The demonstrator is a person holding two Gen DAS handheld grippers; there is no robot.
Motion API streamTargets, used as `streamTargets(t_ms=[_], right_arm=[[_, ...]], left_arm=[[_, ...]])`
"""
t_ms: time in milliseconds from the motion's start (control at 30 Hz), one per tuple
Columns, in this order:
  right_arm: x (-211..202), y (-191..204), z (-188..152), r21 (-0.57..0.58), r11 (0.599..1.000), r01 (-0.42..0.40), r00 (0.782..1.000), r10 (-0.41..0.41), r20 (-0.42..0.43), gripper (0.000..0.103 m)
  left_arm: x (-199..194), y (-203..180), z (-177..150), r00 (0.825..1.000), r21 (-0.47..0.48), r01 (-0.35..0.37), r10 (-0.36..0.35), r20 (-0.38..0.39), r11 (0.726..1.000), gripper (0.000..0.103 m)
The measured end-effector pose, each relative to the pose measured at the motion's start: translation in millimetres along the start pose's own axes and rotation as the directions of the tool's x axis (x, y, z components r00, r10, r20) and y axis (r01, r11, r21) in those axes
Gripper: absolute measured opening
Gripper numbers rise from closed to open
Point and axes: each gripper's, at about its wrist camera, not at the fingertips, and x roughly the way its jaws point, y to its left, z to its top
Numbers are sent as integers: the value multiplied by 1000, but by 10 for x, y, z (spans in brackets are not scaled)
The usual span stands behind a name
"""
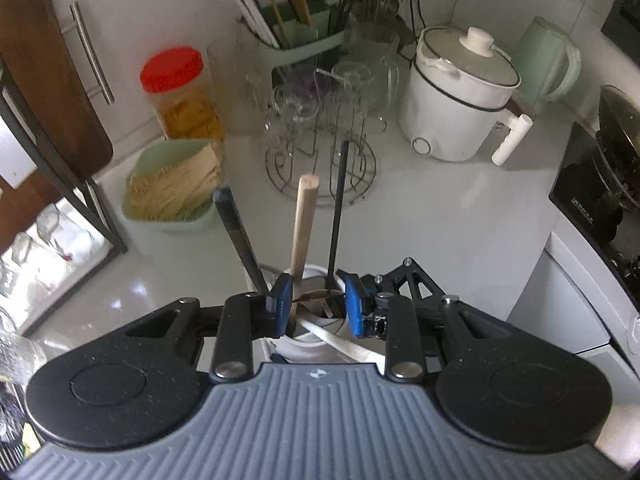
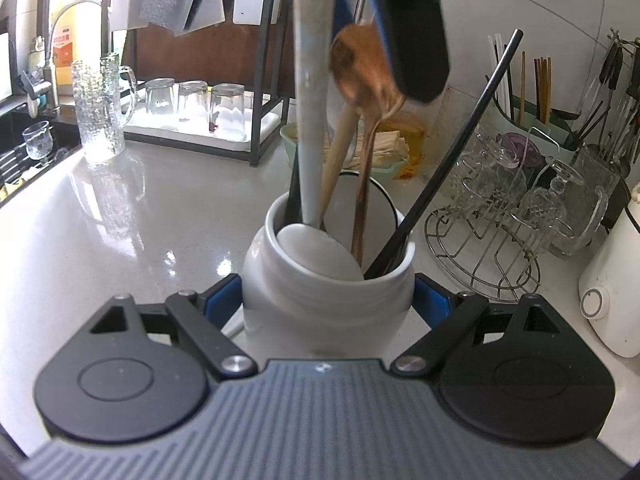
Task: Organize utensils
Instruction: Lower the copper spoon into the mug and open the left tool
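A: Why is the right claw (image 2: 326, 304) wrapped around the white jar (image 2: 326, 280)?

B: To steady it, I'd say. Its blue pads press on both sides of the jar's body, so the jar stays put on the table (image 2: 120, 220) while utensils go in from above.

A: And the left claw (image 1: 312, 304)?

B: It hangs right over the jar's mouth, pinching a copper-brown spoon (image 2: 362, 76) by the bowl. In the right wrist view the spoon's handle points down into the jar, with the bowl up between the blue pads. Feeding it handle-first likely keeps the bowl clear of the crowd inside.

A: What else stands in the jar?

B: A white ladle (image 2: 316, 240) with its bowl resting against the rim, a pale wooden handle (image 1: 304, 220), a thin black rod (image 1: 338, 208) and a dark flat handle (image 1: 236, 236). They lean outward, which leaves the middle free.

A: Any writing to read?

B: Little. An orange label (image 2: 64, 54) by the faucet carries characters too small to make out, and the black stove (image 1: 584, 200) at the right edge of the left wrist view has a pale line of print I can't read. Both claws show a small emblem on the grey housing, not legible either.
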Motion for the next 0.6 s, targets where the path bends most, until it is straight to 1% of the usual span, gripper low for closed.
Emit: streamTargets(t_ms=[100, 267, 300, 333, 367, 600], right_arm=[[4, -8, 1, -3, 1000, -4, 1000, 4, 1, 93], [1, -8, -2, -6, 1000, -7, 1000, 7, 3, 93], [2, -8, -1, -6, 1000, -7, 1000, 7, 3, 93], [3, -5, 0, -7, 1000, -8, 1000, 8, 3, 93], [4, -4, -1, -7, 1000, -8, 1000, 8, 4, 93], [8, 0, -3, -7, 1000, -8, 1000, 8, 4, 92]], left_arm=[[36, 21, -14, 1000, -12, 4, -5, -10, 1000, 33], [25, 14, -10, 1000, -27, 6, -6, -1, 1000, 34], [12, 13, -9, 1000, -28, 5, -5, 4, 1000, 41], [-4, 14, -7, 1000, -29, 2, -2, 11, 1000, 49], [-24, 17, -6, 1000, -30, -4, 5, 22, 1000, 52], [-204, 10, 13, 995, -47, -1, 5, 98, 999, 54]])
